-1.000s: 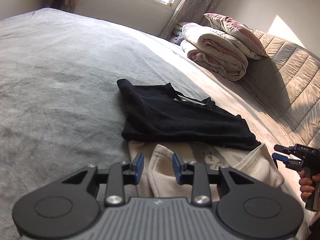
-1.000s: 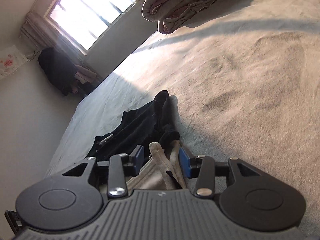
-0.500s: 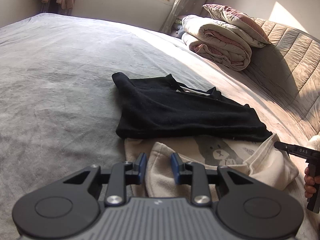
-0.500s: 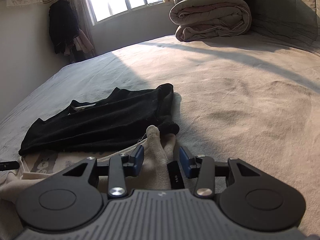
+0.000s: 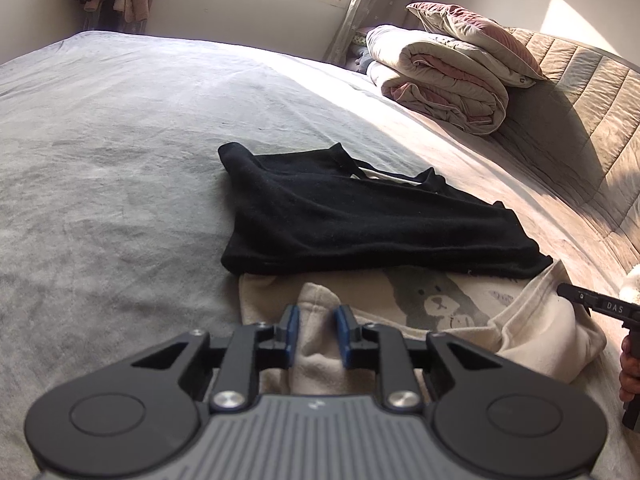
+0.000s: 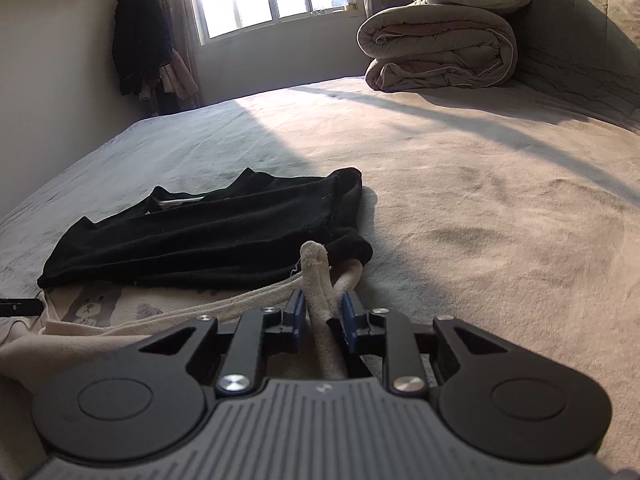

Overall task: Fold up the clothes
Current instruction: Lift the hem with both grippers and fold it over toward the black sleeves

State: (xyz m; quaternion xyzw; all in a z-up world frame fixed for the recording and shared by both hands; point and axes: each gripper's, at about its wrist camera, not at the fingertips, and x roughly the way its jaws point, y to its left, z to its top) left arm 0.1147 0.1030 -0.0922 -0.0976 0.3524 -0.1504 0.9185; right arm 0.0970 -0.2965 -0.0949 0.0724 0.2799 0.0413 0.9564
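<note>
**Both tools pinching the cream garment at the black shirt's near edge**

Your left tool (image 5: 316,330) has its blue pads drawn narrow around a raised fold of the cream fleece garment with a grey bear print (image 5: 436,304). Your right tool (image 6: 323,314) is closed in the same way on a rolled cream edge that stands up between its pads. The cream garment lies flat on the grey plush bed (image 5: 100,168), and its far edge is tucked under the near hem of the folded black knit shirt (image 5: 360,216).

Beyond the black shirt the bed is open all the way to the window wall. To the shirt's left there is bare blanket out to the bed's edge. To its right the surface runs clear as far as the rolled beige and pink quilt (image 6: 440,48) against the quilted headboard (image 5: 592,120). In the left wrist view your right hand (image 5: 630,376) appears just past the cream garment's right corner.
</note>
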